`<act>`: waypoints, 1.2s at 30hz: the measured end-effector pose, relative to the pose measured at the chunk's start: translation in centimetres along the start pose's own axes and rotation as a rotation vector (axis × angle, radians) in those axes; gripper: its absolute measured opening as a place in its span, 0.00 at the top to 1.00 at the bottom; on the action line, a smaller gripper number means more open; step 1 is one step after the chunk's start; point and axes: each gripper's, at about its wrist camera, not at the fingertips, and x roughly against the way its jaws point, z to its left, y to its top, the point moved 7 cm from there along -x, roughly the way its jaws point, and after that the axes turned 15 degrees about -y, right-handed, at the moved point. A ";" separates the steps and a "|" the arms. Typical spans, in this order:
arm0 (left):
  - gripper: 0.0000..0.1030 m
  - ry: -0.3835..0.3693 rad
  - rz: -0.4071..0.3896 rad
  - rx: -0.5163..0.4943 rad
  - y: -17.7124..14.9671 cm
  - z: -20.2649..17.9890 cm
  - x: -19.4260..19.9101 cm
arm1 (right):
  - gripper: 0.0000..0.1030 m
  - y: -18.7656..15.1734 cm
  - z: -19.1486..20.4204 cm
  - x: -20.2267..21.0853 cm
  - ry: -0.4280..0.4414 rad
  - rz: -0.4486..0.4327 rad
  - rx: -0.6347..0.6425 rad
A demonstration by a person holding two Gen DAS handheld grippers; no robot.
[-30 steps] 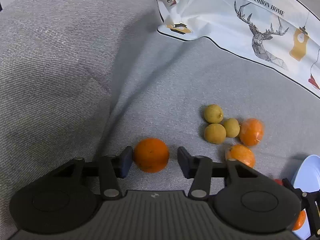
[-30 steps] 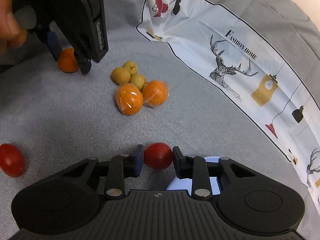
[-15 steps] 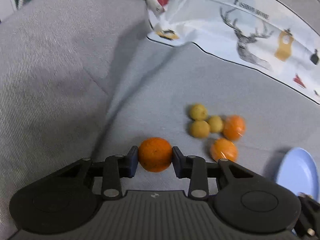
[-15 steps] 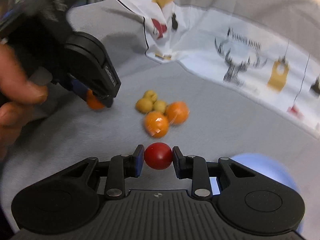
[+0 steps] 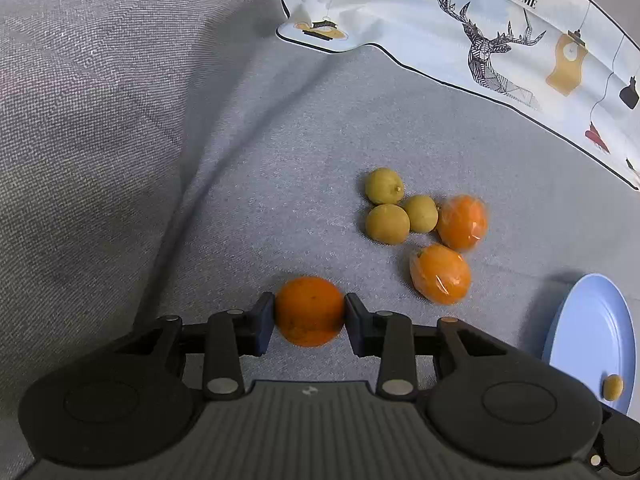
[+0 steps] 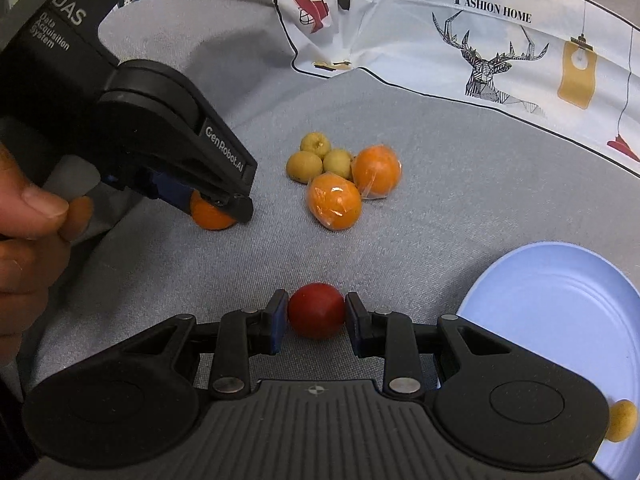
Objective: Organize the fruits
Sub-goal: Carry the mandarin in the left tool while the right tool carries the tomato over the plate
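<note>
Left gripper angles low over the grey fabric, jaws clamped on the bare orange; a bare hand grips its handle. Right gripper sits level, jaws pinching the red tomato beside the blue plate. Two wrapped oranges and three small yellow fruits cluster ahead.

Bright, even light; soft shadows; sharp; fisheye-bent edges.
</note>
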 end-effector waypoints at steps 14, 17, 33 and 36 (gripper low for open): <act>0.56 0.023 0.004 -0.038 0.2 -0.4 -0.5 | 0.68 0.0 -0.1 -0.3 -0.003 0.002 0.008; 0.55 0.023 0.004 -0.039 0.3 -0.4 -0.6 | 0.68 0.0 -0.1 -0.3 -0.002 0.001 0.008; 0.49 0.027 0.005 -0.058 0.3 -0.8 -0.8 | 0.69 0.0 -0.1 -0.2 -0.003 -0.002 0.010; 0.50 0.028 0.005 -0.060 0.3 -0.8 -0.8 | 0.69 -0.1 -0.1 -0.2 -0.004 -0.004 0.015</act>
